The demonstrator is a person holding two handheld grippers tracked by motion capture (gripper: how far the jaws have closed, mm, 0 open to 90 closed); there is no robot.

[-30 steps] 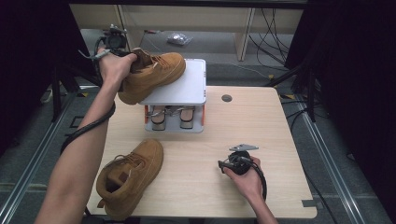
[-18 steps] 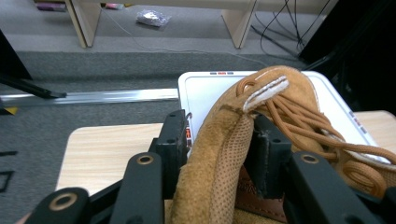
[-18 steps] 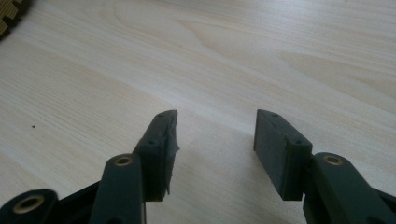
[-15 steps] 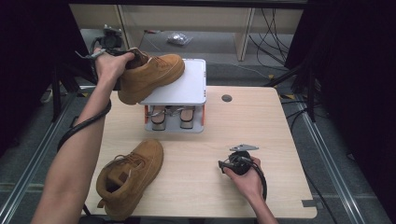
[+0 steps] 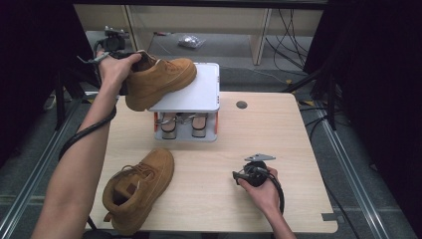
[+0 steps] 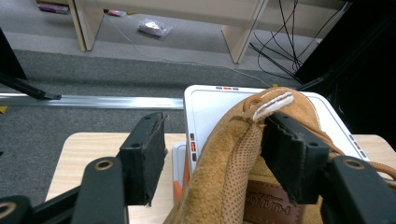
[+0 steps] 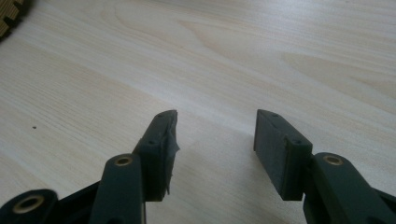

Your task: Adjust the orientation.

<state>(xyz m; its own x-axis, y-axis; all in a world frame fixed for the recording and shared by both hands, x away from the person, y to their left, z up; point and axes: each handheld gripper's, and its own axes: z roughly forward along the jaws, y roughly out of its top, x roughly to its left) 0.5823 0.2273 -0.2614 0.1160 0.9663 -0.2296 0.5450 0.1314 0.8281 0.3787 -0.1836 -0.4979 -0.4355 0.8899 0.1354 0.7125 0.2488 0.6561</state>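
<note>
My left gripper [image 5: 117,47] sits at the heel of the tan boot [image 5: 159,79] on the white rack [image 5: 196,94], its jaws just opening. At seven o'clock the other boot [image 5: 139,189] lies on the table [image 5: 278,129]; my right gripper [image 5: 251,174] rests at five o'clock.

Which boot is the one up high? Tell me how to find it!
Find the white flat-topped stand at the far side of the pale wooden table. The tan suede boot lies on its top. Unlike the matching boot on the tabletop, it is raised.

Tan suede boot [image 5: 161,79] with white heel stitching, white rack top [image 5: 196,94], orange rack legs, pale wood-grain table [image 5: 278,134], black grippers
</note>
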